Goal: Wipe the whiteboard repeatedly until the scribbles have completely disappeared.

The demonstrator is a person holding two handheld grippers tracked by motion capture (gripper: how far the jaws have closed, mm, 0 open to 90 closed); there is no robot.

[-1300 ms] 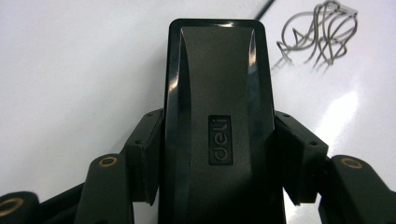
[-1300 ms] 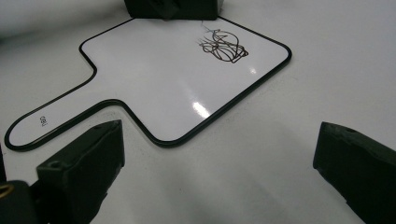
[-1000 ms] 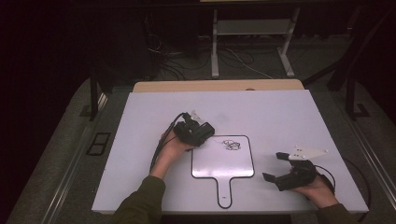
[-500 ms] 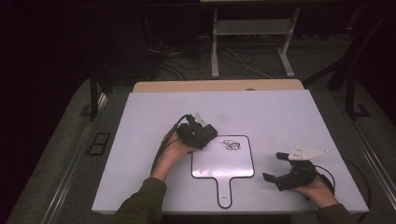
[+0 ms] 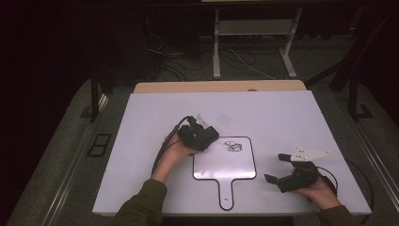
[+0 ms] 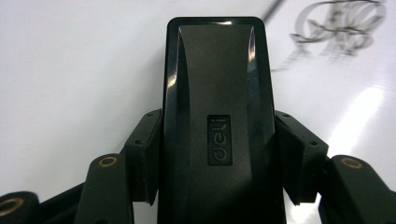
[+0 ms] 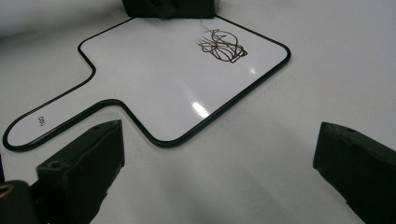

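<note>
**Eraser shifted closer to the scribble**

Your left gripper has edged slightly toward the scribble, clamped on the black eraser. Marks lie just ahead of it on the paddle whiteboard, unwiped. Your right gripper rests released beside the board.

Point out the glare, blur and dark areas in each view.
High view: the room beyond the white table is dim. Left gripper view: the scribble is out of focus past the sharp black eraser. Right gripper view: a glare spot sits on the paddle-shaped whiteboard.
</note>
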